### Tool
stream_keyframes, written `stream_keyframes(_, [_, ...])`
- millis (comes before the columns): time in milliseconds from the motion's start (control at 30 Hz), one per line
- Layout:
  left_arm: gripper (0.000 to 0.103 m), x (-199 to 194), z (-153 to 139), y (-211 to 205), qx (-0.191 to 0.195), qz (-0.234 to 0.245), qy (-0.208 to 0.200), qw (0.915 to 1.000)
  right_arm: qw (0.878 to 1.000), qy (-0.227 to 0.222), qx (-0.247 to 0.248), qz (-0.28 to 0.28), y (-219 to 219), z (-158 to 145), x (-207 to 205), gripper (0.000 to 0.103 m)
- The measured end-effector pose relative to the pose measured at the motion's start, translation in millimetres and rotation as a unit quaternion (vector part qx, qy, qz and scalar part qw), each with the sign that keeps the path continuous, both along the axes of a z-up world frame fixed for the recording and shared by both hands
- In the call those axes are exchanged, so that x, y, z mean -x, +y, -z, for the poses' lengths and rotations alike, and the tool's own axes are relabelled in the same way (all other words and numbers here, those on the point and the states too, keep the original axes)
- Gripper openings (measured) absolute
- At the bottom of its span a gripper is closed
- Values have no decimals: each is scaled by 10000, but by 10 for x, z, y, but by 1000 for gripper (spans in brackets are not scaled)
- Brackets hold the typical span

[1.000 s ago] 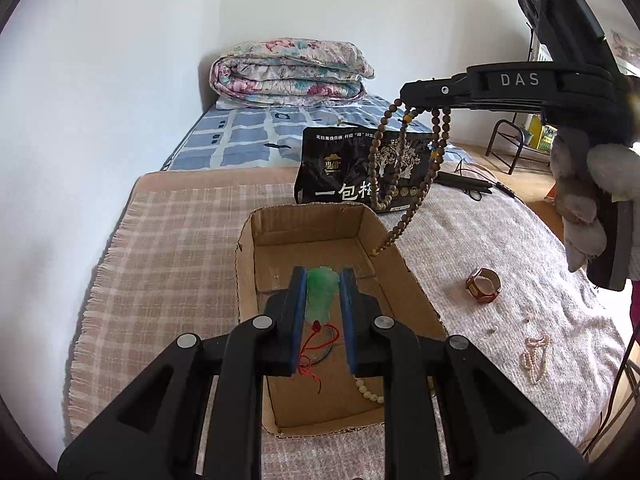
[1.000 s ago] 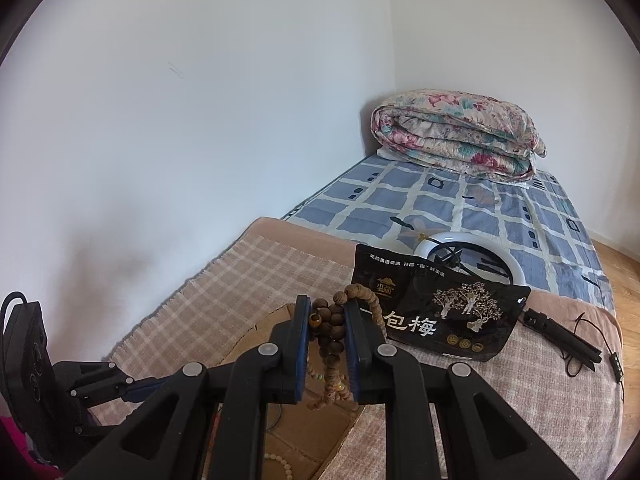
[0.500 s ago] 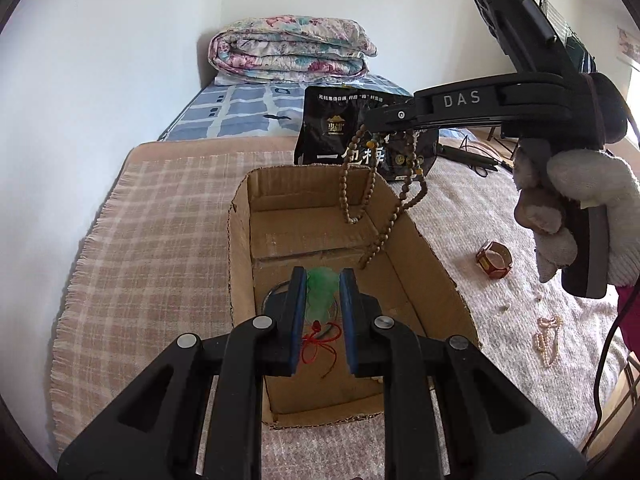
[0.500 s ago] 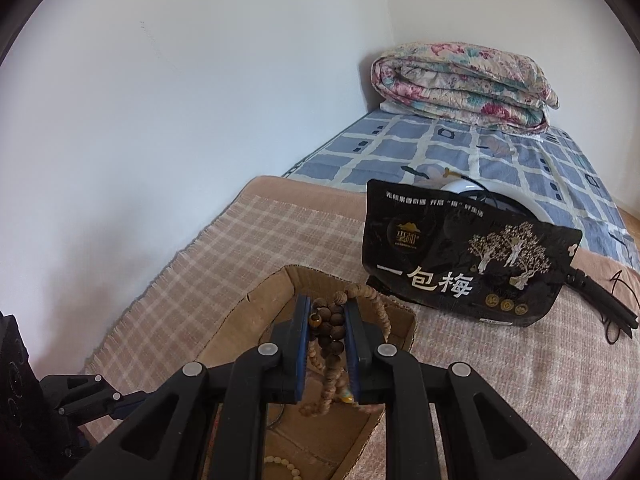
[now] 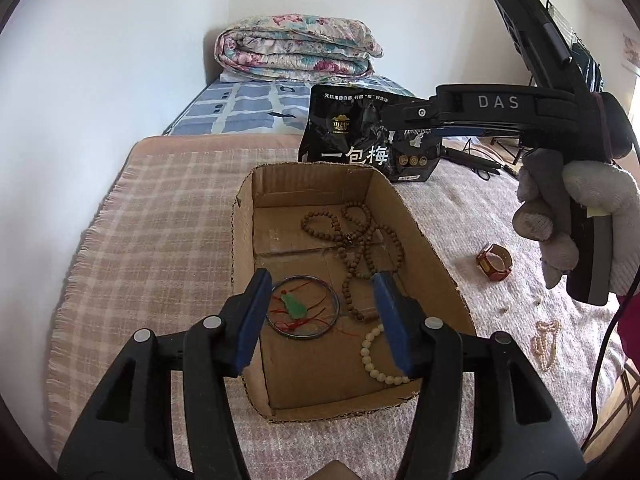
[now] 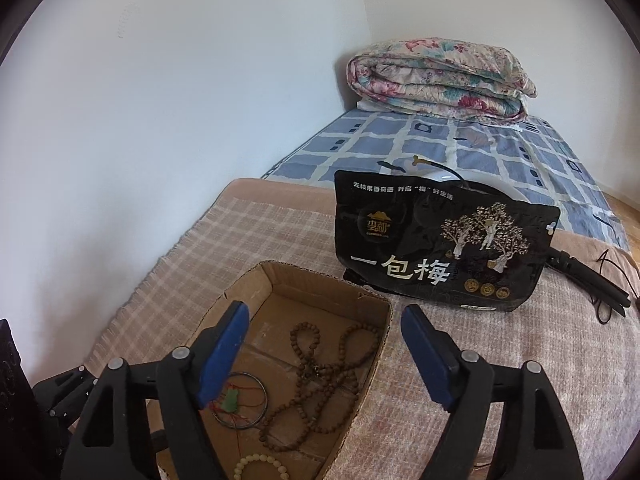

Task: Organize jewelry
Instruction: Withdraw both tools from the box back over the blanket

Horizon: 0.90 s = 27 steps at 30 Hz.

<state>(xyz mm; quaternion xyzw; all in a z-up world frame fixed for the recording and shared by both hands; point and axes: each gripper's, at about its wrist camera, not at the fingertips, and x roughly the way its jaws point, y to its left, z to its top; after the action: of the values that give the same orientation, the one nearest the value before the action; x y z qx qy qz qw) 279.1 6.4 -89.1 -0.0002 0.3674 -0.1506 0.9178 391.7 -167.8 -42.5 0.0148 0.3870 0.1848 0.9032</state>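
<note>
Jewelry already fills the cardboard box (image 5: pixel 244 248): the brown bead strand (image 5: pixel 360 240) at its 1 o'clock corner, the green pendant (image 5: pixel 295 307) inside the metal bangle (image 5: pixel 306 307) at center, white beads (image 5: pixel 376 356) at 5 o'clock. My left tongs (image 5: pixel 320 316) and right tongs (image 6: pixel 324 354) both gape wide and carry nothing. To do this well, I judge I should lift both clear of the box walls, then swing toward the red watch (image 5: pixel 495 267) at 3 o'clock and the pearl strand (image 5: pixel 545 342) at 4 o'clock, pinching each low against the blanket (image 5: pixel 460 208).
</note>
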Motion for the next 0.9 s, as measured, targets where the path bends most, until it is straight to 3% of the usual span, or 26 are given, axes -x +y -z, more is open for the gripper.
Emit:
stream_keyframes(267, [55,153,-110,-89,-76,7,-62,10000,9997,-91,41,210,-213,-141,168,92])
stream_keyframes(400, [55,261,-197,-130,-77,-6,-121,9999,9991,-195,127,341,-327,-233,305,102])
stream_keyframes(900, [55,737,-407,-654,-168,444,-371,9982,9955,-381,122,858,-1194,-408,996,103])
